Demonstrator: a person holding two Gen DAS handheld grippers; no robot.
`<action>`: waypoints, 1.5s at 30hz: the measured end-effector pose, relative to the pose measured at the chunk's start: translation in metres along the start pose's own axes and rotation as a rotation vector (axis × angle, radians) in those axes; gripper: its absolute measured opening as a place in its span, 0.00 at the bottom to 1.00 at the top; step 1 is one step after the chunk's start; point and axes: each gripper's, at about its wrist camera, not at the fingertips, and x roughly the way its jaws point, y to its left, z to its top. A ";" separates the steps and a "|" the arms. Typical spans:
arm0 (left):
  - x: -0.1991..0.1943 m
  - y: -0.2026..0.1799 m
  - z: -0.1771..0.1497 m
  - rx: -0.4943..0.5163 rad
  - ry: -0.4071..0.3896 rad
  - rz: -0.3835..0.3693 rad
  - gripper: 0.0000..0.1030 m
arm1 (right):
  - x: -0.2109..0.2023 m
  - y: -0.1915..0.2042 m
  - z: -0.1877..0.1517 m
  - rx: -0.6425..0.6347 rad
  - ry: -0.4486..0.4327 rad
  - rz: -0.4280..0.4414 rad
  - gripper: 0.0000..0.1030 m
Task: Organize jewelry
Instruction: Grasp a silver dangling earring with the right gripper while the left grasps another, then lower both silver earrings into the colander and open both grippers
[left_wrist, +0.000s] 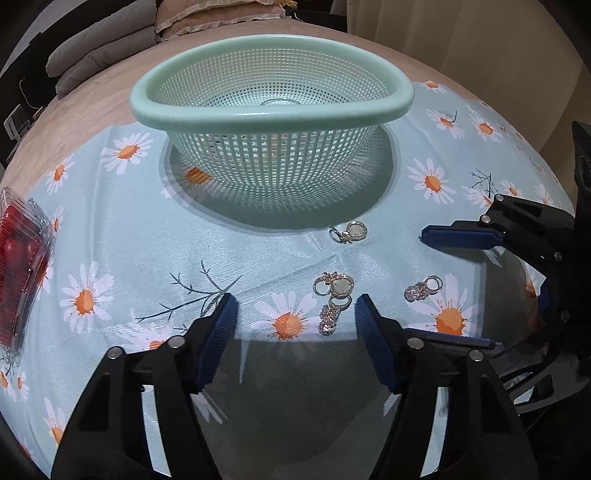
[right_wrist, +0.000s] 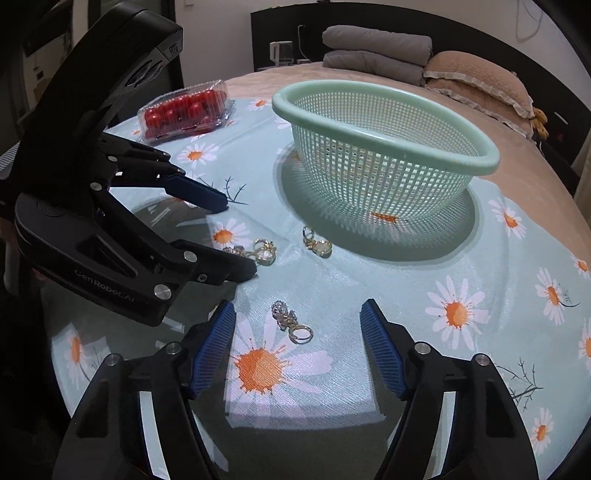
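Note:
Several gold earrings lie on the daisy-print cloth in front of a mint-green mesh basket (left_wrist: 271, 110), which also shows in the right wrist view (right_wrist: 384, 147). My left gripper (left_wrist: 295, 314) is open, low over the cloth, with a round-pendant earring and a crystal earring (left_wrist: 334, 299) between its fingertips. Another round earring (left_wrist: 351, 232) lies near the basket. My right gripper (right_wrist: 297, 325) is open over a crystal hoop earring (right_wrist: 290, 321), which also shows in the left wrist view (left_wrist: 423, 288). Both grippers are empty.
A clear plastic box of red cherry tomatoes (right_wrist: 186, 109) sits at the cloth's left side and shows in the left wrist view (left_wrist: 20, 273). Folded grey blankets (right_wrist: 376, 51) and a beige pillow (right_wrist: 480, 81) lie beyond the basket.

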 end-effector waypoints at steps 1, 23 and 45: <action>0.000 0.000 0.001 0.004 0.002 -0.001 0.51 | 0.002 -0.001 0.000 0.011 0.004 0.015 0.48; -0.027 0.000 -0.012 0.012 0.025 -0.036 0.10 | -0.036 -0.009 -0.004 0.013 -0.014 0.019 0.10; -0.095 0.029 0.073 0.035 -0.137 0.052 0.10 | -0.100 -0.035 0.087 -0.123 -0.138 -0.056 0.10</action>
